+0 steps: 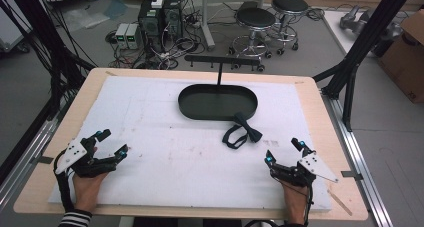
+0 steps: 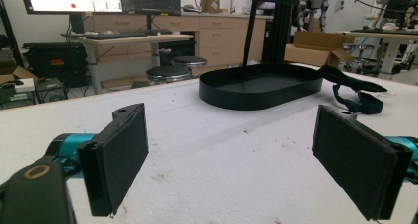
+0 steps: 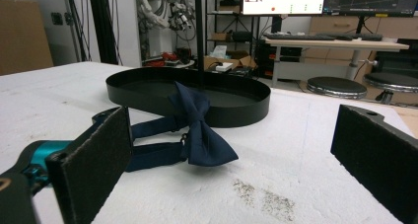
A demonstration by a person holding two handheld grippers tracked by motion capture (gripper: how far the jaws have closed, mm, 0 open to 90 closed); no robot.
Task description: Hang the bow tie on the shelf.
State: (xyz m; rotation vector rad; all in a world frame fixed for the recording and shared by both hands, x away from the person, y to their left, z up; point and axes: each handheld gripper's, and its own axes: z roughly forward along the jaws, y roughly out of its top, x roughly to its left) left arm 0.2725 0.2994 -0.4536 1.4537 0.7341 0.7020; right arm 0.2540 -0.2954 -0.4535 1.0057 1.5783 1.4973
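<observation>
Bow tie (image 1: 243, 130) is lying on the white-covered table (image 1: 165, 157), its dark blue knot resting against the near rim of the oval black tray (image 1: 217, 102), its strap looping toward the person. Right gripper (image 1: 283, 151) is sitting near the table's front edge, just short of the bow tie, fingers spread wide with nothing between them; left gripper (image 1: 111, 142) is resting well apart at the far left, fingers likewise spread and empty. High view is giving the whole layout, both hands and a T-shaped stand (image 1: 220, 62) rising from the tray. Right gripper view is showing the bow tie (image 3: 197, 130) close up, touching the tray wall (image 3: 236, 110). Left gripper view is catching the bow tie (image 2: 352, 93) sideways beyond the tray (image 2: 261, 88).
</observation>
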